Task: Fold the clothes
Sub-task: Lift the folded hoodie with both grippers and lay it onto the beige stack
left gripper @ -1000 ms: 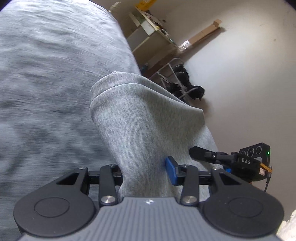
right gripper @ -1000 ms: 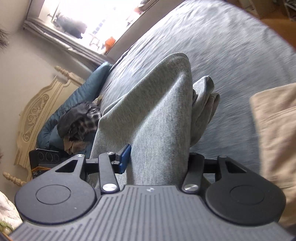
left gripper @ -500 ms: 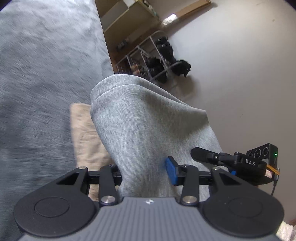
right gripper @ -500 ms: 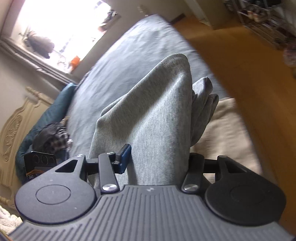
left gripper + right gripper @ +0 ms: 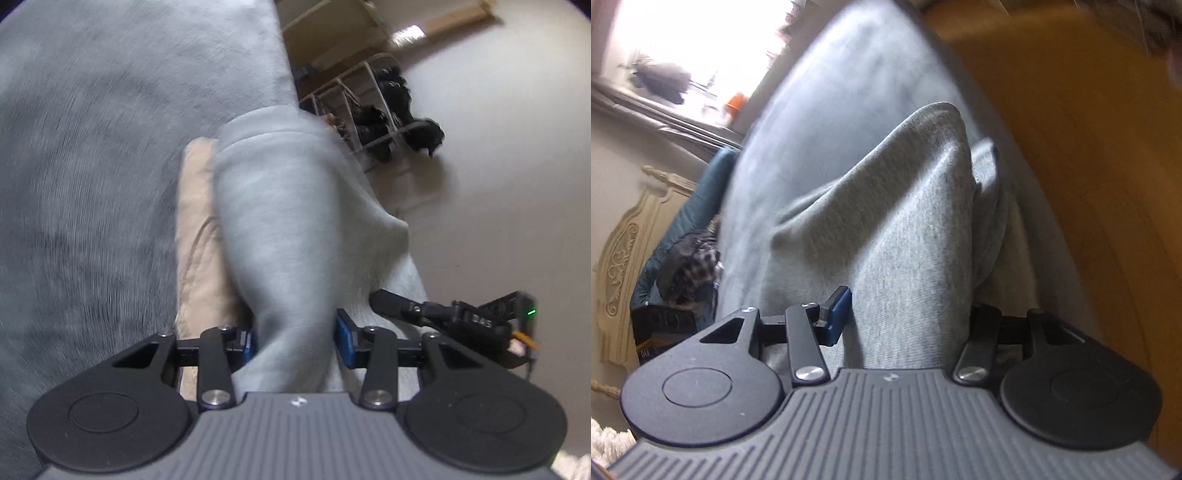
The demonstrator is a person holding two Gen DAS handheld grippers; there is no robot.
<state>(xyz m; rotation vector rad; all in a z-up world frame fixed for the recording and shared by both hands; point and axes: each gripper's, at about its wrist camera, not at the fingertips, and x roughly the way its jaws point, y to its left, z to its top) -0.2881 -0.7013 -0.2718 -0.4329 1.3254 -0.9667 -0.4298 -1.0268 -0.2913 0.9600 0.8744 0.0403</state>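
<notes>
From my left wrist camera, my left gripper (image 5: 297, 341) is clamped on a soft grey garment (image 5: 288, 229), above a folded beige cloth (image 5: 201, 236) on the blue-grey bed (image 5: 92, 166); a shoe rack (image 5: 369, 107) stands beyond the bed's edge.

From my right wrist camera, my right gripper (image 5: 908, 317) is clamped on the garment's bunched fleece (image 5: 908, 221), with wooden floor (image 5: 1089, 166) alongside it.

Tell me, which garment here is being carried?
The grey one, pinched in both tools. The beige one lies flat on the bed, and the dark heap sits by the headboard.
</notes>
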